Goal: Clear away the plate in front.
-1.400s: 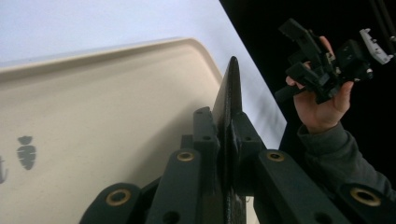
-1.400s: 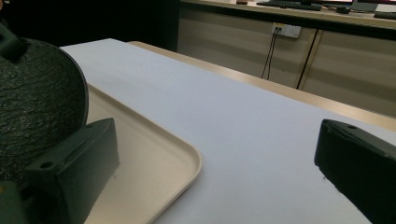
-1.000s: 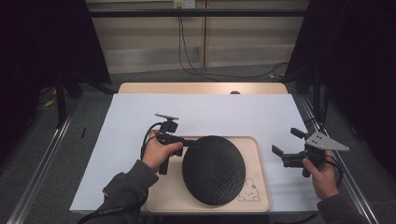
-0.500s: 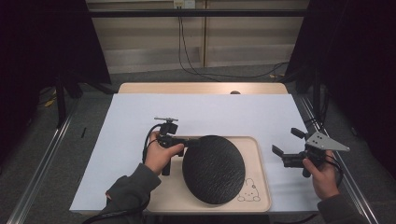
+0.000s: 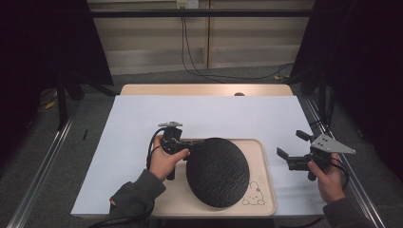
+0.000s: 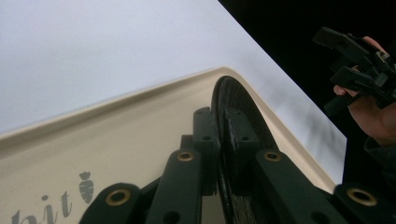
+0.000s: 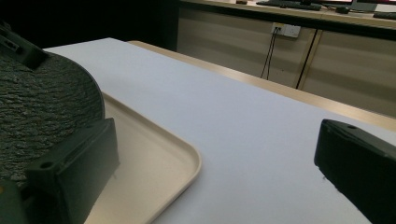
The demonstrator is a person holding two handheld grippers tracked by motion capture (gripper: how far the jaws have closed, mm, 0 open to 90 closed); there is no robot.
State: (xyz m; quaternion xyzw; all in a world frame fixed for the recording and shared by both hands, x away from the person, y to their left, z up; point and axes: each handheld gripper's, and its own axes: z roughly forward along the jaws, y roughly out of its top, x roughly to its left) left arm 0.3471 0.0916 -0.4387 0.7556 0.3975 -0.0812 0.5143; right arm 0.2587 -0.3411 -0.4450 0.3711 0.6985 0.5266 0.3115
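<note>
My left gripper's fingers (image 6: 205,140) are clamped on the near-left rim of the black plate (image 5: 217,172), one pad on each face of the thin edge, as the left gripper view shows with the rim standing edge-on between the jaws. The left gripper (image 5: 197,142) reaches in from the left of the plate, and the plate lies inside the beige tray (image 5: 266,190), covering most of its middle, with the small rabbit drawing (image 5: 253,194) peeking out just beside the plate's lower right edge. From the tilt of the rim against the tray floor I judge the plate is raised on my side, though I cannot tell whether its far edge rests on the tray. My right gripper (image 5: 291,159) hangs off to the right of the plate, past the tray's right rim and above the white sheet (image 5: 214,114), with its jaws standing wide apart and nothing between them. I take the step in hand to be lifting or shifting the plate by its rim. To do it well I would keep the pinch firm, since the grip sits far from the plate's middle and the plate will want to pivot and sag on the far side; I would raise it slowly, hold the wrist level, and clear the tray's raised lip before moving sideways. If it droops, the right gripper is near enough to take the opposite rim.
</note>
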